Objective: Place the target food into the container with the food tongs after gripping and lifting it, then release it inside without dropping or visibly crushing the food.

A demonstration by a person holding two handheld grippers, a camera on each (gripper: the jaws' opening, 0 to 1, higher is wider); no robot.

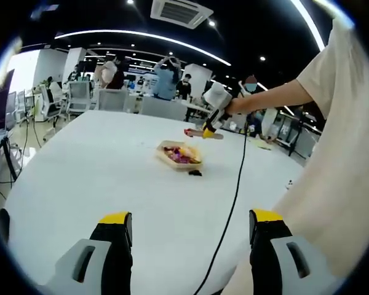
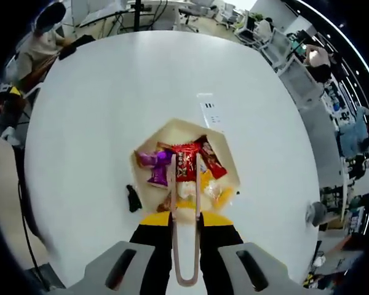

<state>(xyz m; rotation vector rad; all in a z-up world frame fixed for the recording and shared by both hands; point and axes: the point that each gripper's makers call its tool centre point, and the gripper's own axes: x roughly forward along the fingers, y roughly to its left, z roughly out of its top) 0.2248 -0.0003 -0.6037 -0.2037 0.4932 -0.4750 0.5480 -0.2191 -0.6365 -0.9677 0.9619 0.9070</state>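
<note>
We are in a large open-plan office: long curved light strips (image 1: 141, 37) and a ceiling air vent (image 1: 181, 11) run overhead, office chairs (image 1: 79, 95) and more workstations stand behind the big white desk (image 1: 98, 166), and several people (image 1: 166, 77) stand about in the background.

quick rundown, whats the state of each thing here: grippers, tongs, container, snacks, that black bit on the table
left gripper: jaws wide apart, holding nothing, low over the table.
right gripper: shut on the tongs, above the container.
tongs: arms close together, tips over the red packet.
container: open, upright on the white table, holding snacks.
red packet: lying in the container.
purple packet: lying in the container.
small black item: on the table beside the container.
</note>
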